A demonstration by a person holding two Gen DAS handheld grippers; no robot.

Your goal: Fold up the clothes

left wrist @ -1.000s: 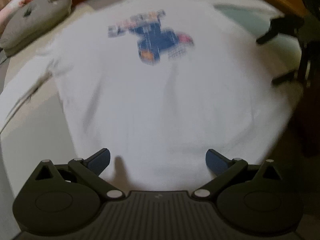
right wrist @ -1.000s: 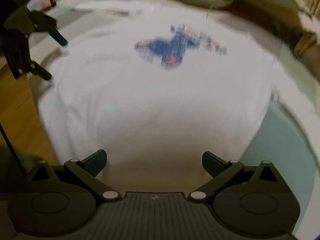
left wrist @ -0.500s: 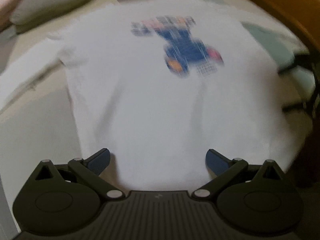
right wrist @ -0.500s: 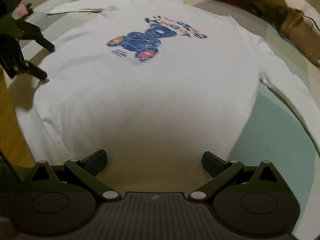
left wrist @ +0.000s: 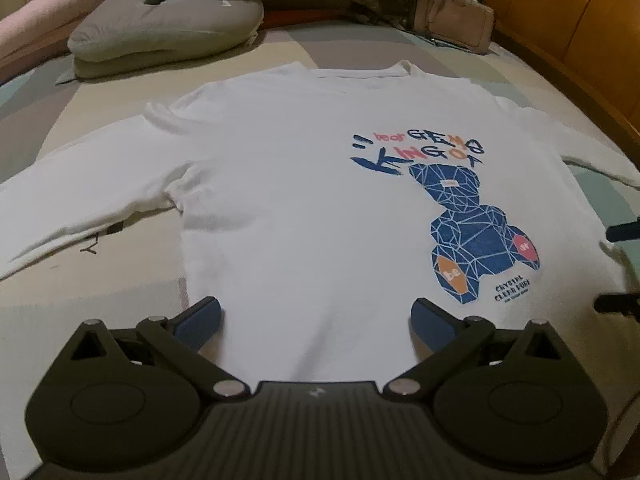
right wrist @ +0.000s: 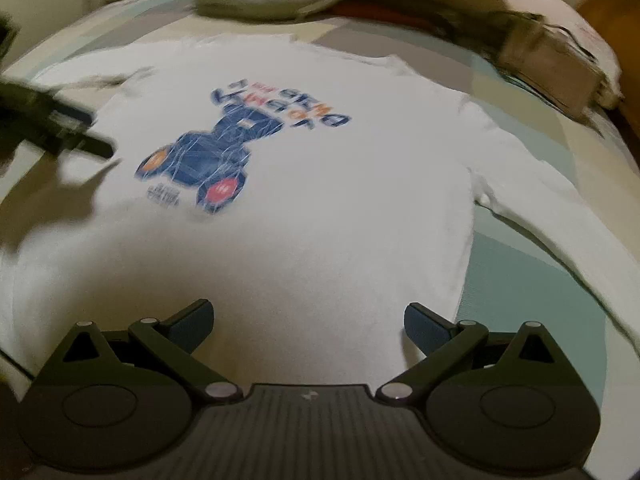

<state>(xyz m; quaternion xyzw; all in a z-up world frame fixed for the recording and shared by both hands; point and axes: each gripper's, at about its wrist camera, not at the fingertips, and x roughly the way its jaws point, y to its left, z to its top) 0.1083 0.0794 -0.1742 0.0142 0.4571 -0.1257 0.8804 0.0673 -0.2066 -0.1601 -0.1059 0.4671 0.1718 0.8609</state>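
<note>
A white long-sleeved shirt (left wrist: 304, 208) with a blue bear print (left wrist: 468, 232) lies flat on the bed, face up, sleeves spread out to both sides. My left gripper (left wrist: 316, 322) hovers open over the shirt's lower hem, nothing between its blue pads. My right gripper (right wrist: 308, 324) is open too, over the hem near the shirt's (right wrist: 320, 208) right side. In the right wrist view the left gripper's fingers (right wrist: 76, 136) show blurred at the left edge. The right gripper's fingertips (left wrist: 616, 268) peek in at the right edge of the left wrist view.
A grey cushion (left wrist: 160, 28) and a pink pillow (left wrist: 48, 12) lie at the head of the bed. A beige handbag (left wrist: 444, 12) sits at the back right beside the wooden bed frame (left wrist: 568, 40). The bedsheet (left wrist: 80, 300) is patterned in beige and pale green.
Both grippers have moved in closer and lower over the shirt's hem, staying open. The left view has swung so the bear print sits further right; the right view has blurred.
</note>
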